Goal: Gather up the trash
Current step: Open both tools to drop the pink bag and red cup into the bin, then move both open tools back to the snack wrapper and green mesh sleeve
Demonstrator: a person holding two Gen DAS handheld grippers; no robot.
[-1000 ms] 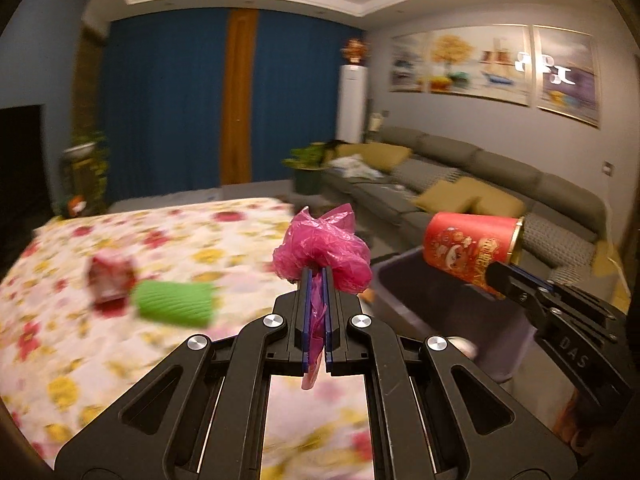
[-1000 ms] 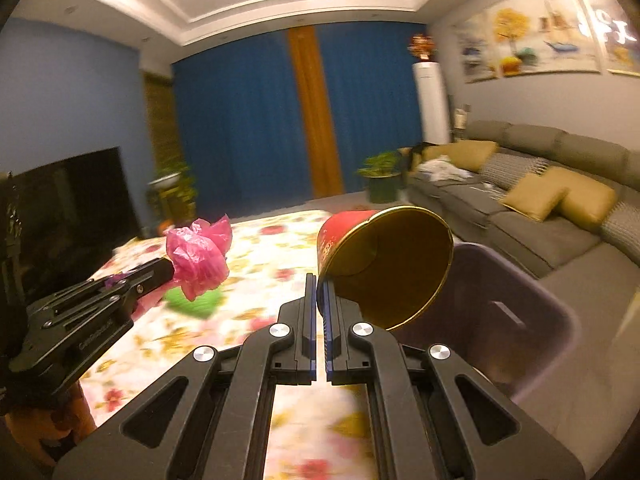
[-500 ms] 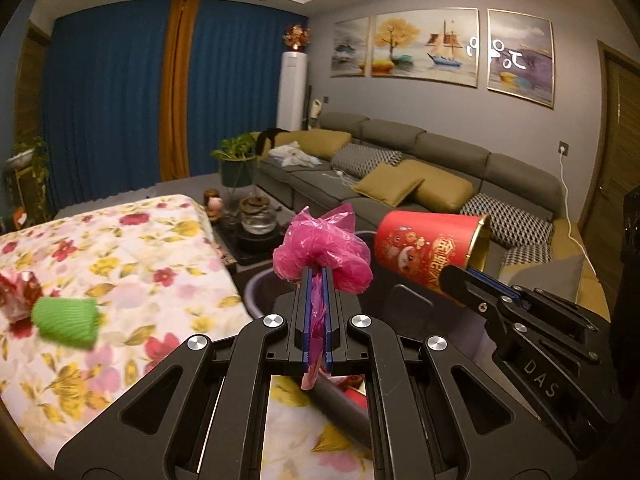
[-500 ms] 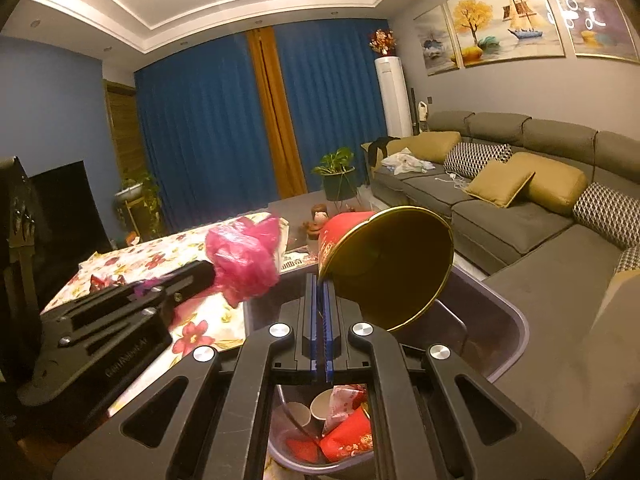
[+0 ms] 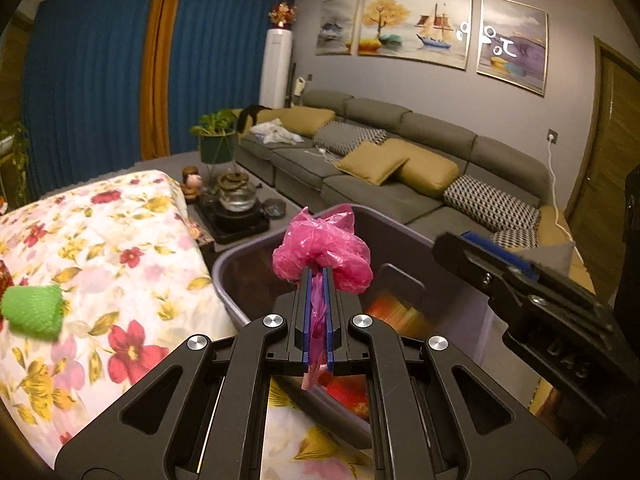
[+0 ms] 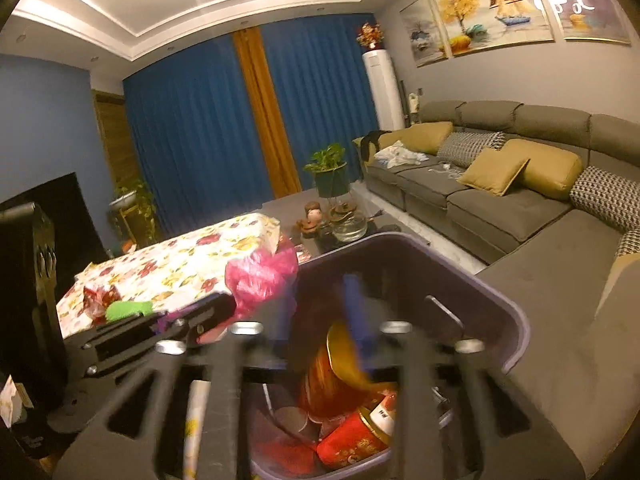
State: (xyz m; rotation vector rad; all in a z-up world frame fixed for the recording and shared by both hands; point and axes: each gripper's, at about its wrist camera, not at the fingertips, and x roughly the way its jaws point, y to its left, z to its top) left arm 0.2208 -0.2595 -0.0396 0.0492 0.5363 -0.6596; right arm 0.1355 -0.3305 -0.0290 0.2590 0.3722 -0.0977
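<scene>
Right wrist view: my right tool (image 6: pixel 320 308) has just been opening; its jaws stand apart, empty, the red can (image 6: pixel 332 376) dropping into the purple bin (image 6: pixel 516 332).
Left tool (image 5: pixel 316 280): clamped on the pink bag (image 5: pixel 320 252), over the bin's near rim.
Left: green wad (image 5: pixel 32 310) on the desk (image 5: pixel 120 248) beside the bin.
Room: bin mouth open, right tool close alongside.

Count: 1 pink bag wad (image 5: pixel 322 252); 1 purple bin (image 6: pixel 496 304); 1 green mesh sleeve (image 5: pixel 32 310); 1 red-gold cup (image 6: pixel 340 364); 2 grippers, left gripper (image 5: pixel 316 280) and right gripper (image 6: pixel 320 312); 3 wall paintings (image 5: pixel 416 26).
</scene>
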